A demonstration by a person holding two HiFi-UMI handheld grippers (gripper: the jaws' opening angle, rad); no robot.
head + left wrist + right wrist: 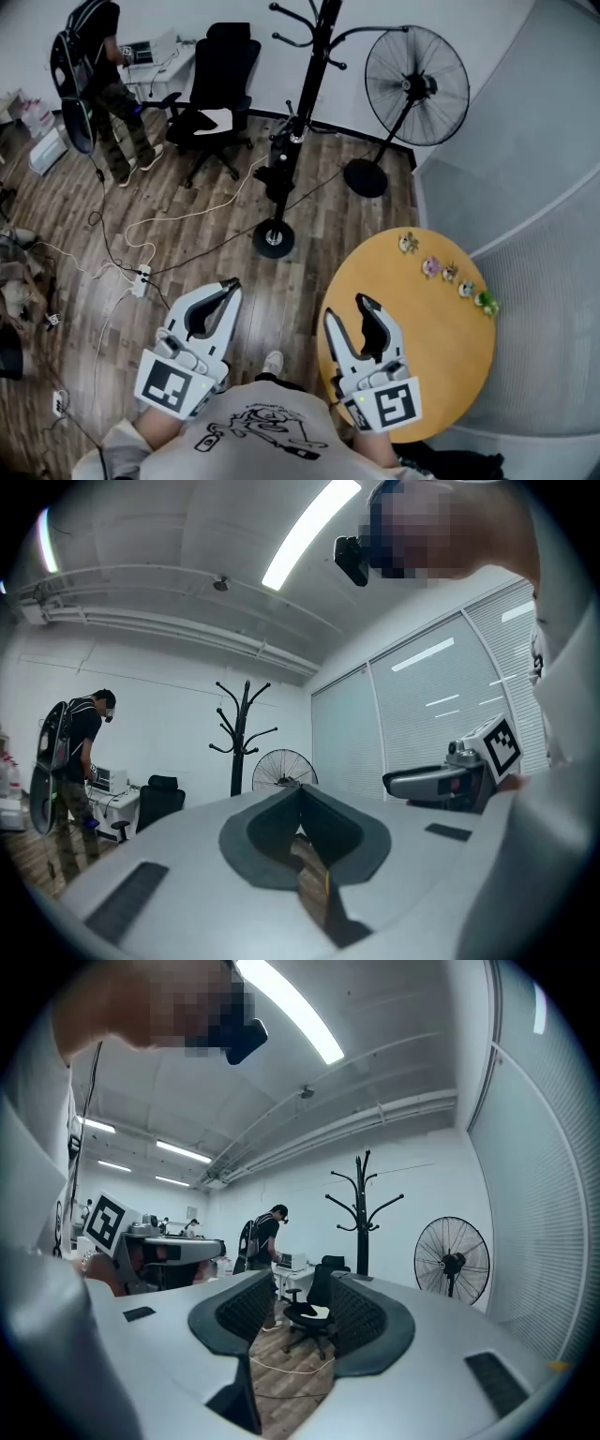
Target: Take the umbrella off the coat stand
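Note:
The black coat stand [314, 56] rises at the back of the room, its round base [273, 239] on the wood floor. A dark folded thing that looks like the umbrella [284, 150] hangs low against its pole. Both grippers are held level near my body, well short of the stand. My left gripper [229, 285] has its fingertips together with nothing held. My right gripper [347, 309] stands open and empty over the table's edge. The stand [242, 733] shows far off beyond the left gripper [300, 789]. In the right gripper view the stand [363, 1208] lies beyond the right gripper [300, 1283].
A round wooden table [412, 328] with several small figurines [448, 272] is at my right. A standing fan [417, 84] is right of the stand, and a black office chair [216, 94] left of it. A person with a backpack [94, 84] stands far left. Cables and a power strip [141, 279] lie on the floor.

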